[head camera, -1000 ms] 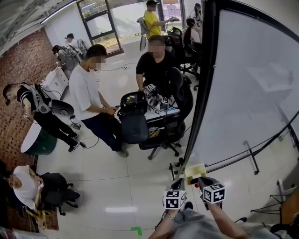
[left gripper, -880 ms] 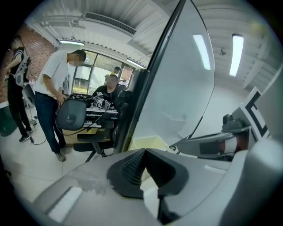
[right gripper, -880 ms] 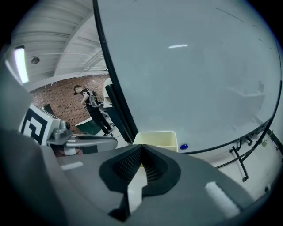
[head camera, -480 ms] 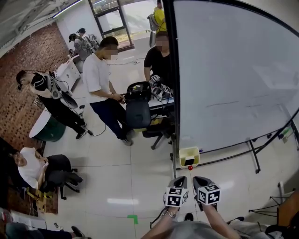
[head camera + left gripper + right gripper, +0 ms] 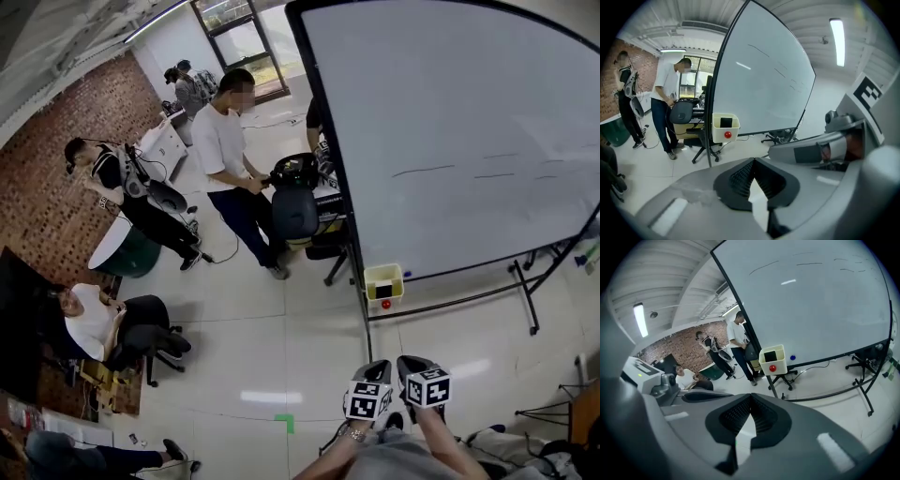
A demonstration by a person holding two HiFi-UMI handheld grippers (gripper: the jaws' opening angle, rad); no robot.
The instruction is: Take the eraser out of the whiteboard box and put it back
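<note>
The left hand-held gripper (image 5: pixel 378 367) and right hand-held gripper (image 5: pixel 413 362) are both pinched closed on nothing — side by side, well apart from the whiteboard box (image 5: pixel 781 363). A dark block inside it — probably the eraser (image 5: pixel 770 355) — stands upright.

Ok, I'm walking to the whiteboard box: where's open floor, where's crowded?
Bare tiles run from the green floor mark up to the box. Crowded left of the whiteboard: office chair, standing person. The stand's legs cross the floor at right.
</note>
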